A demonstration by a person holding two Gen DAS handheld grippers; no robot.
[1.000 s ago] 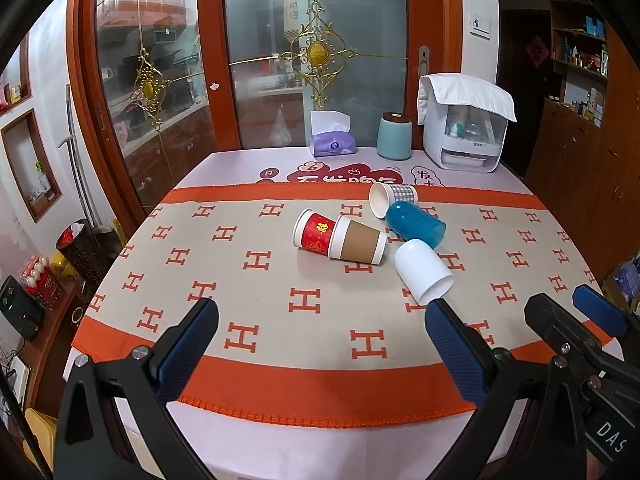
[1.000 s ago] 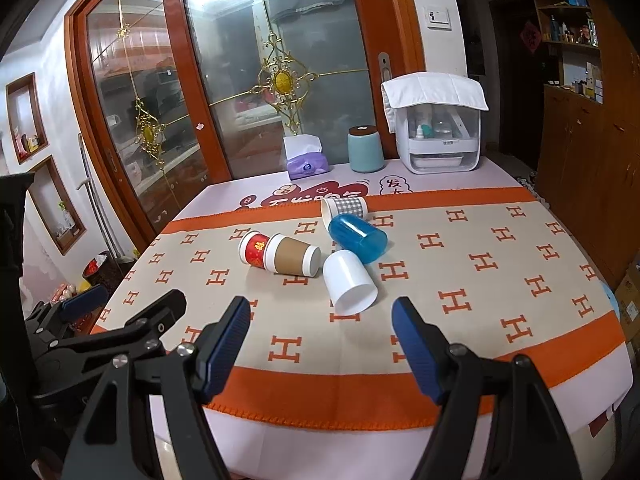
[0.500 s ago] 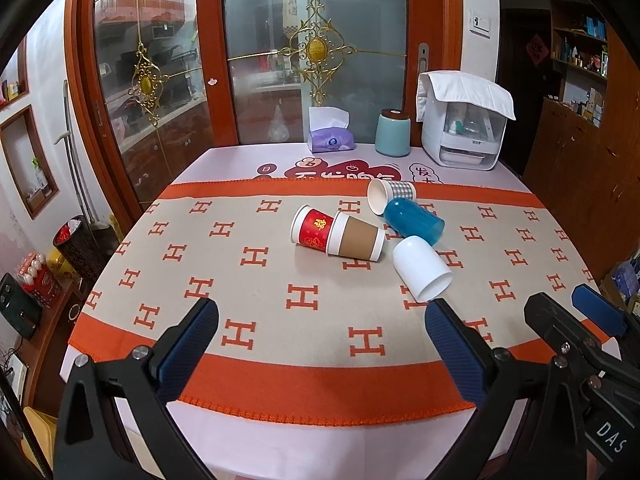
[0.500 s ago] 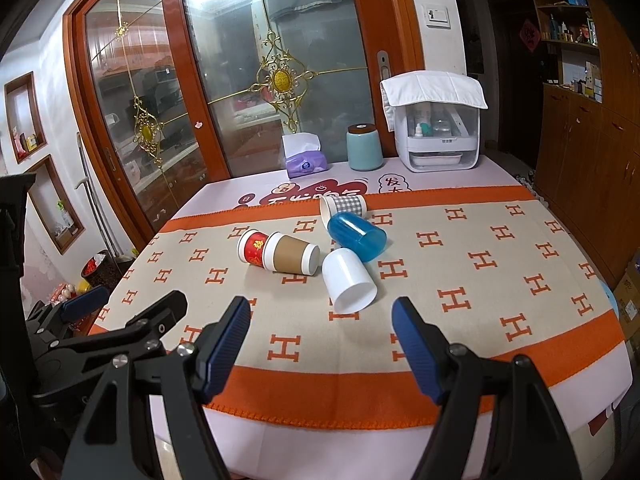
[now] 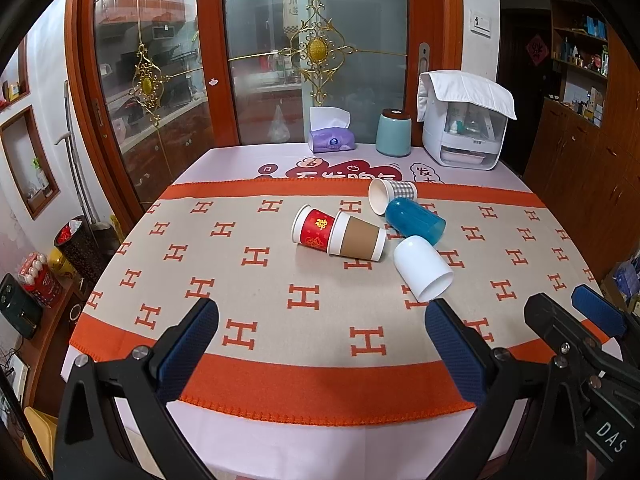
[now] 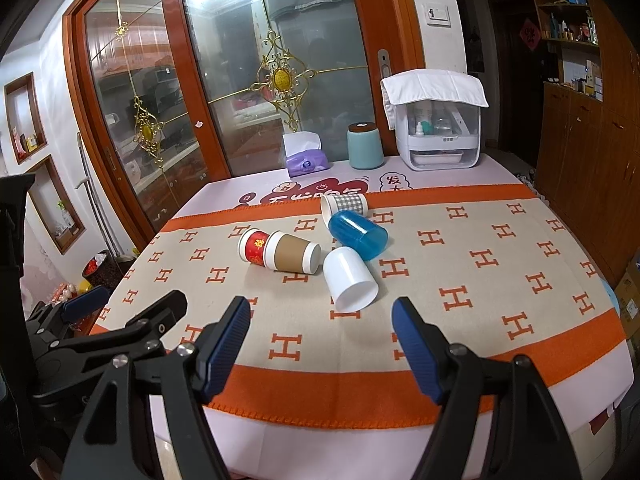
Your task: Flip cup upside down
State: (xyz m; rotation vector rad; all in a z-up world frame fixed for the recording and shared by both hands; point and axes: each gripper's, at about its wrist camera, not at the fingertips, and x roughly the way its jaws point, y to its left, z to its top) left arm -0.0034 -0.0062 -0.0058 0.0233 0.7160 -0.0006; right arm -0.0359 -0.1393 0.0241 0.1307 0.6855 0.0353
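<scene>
Several cups lie on their sides in a cluster on the orange-and-beige cloth: a white cup (image 5: 422, 273) (image 6: 349, 279) nearest me, a blue cup (image 5: 415, 221) (image 6: 358, 234), a brown paper cup (image 5: 358, 241) (image 6: 293, 257), a red paper cup (image 5: 314, 227) (image 6: 253, 246) and a checked paper cup (image 5: 392, 195) (image 6: 343, 205). My left gripper (image 5: 320, 338) is open and empty over the table's near edge. My right gripper (image 6: 322, 340) is open and empty, just short of the white cup.
At the table's far edge stand a purple tissue box (image 5: 331, 136), a teal canister (image 5: 394, 133) and a white appliance under a towel (image 5: 464, 120). Glass doors lie behind. Wooden cabinets (image 6: 588, 140) stand to the right. A dark bin (image 5: 78, 246) sits on the floor at left.
Both cameras have shifted slightly, so the cups sit a little lower and nearer in the views. The cups have not moved and both grippers stay open.
</scene>
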